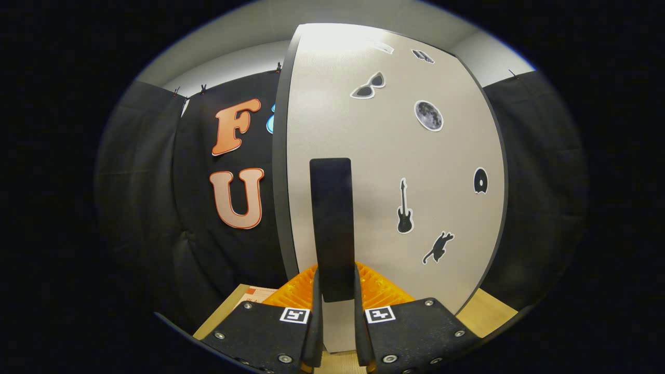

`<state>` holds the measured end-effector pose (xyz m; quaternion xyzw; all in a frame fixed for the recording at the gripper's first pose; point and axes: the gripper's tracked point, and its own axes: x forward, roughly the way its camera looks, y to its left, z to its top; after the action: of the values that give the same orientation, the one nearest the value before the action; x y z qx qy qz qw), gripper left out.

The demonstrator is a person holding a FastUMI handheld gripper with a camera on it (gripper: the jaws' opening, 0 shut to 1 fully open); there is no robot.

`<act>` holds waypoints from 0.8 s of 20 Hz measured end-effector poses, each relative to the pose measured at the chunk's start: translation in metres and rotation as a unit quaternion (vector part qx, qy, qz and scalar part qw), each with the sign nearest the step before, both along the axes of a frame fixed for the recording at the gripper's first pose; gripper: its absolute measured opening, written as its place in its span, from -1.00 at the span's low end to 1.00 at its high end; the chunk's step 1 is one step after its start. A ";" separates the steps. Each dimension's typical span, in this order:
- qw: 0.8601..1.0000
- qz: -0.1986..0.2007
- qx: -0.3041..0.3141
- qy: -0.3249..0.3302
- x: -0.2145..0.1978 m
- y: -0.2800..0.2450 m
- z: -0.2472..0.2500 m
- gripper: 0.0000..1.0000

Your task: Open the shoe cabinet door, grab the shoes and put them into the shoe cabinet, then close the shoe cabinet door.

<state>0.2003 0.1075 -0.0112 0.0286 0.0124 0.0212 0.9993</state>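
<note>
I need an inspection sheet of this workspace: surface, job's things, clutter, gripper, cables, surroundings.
Surface: wooden top under the cabinet.
Job's things: cabinet door, pale, with stickers; its dark handle stands upright between the fingers. Shoes: nothing seen.
Clutter: a paper lies on the wood, beside the fingers.
Gripper: gripper shut on the handle, both fingers against its lower end.
Cables: nothing seen.
Surroundings: black cloth wall behind the cabinet, pale wall above it.

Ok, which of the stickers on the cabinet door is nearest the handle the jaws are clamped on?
The guitar sticker, just right of the black handle. The cat, moon and sunglasses stickers sit farther off.
</note>
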 end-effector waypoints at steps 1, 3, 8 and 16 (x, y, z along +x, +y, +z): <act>1.000 0.000 0.003 -0.002 -0.003 -0.001 0.001 -0.52; 1.000 0.004 0.005 -0.001 -0.009 -0.004 0.000 -0.52; 1.000 0.013 0.019 0.005 -0.024 -0.012 0.000 -0.52; 0.999 0.027 0.017 0.011 -0.039 -0.025 -0.001 -0.53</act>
<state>0.1616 0.0828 -0.0120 0.0459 0.0242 0.0480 0.9975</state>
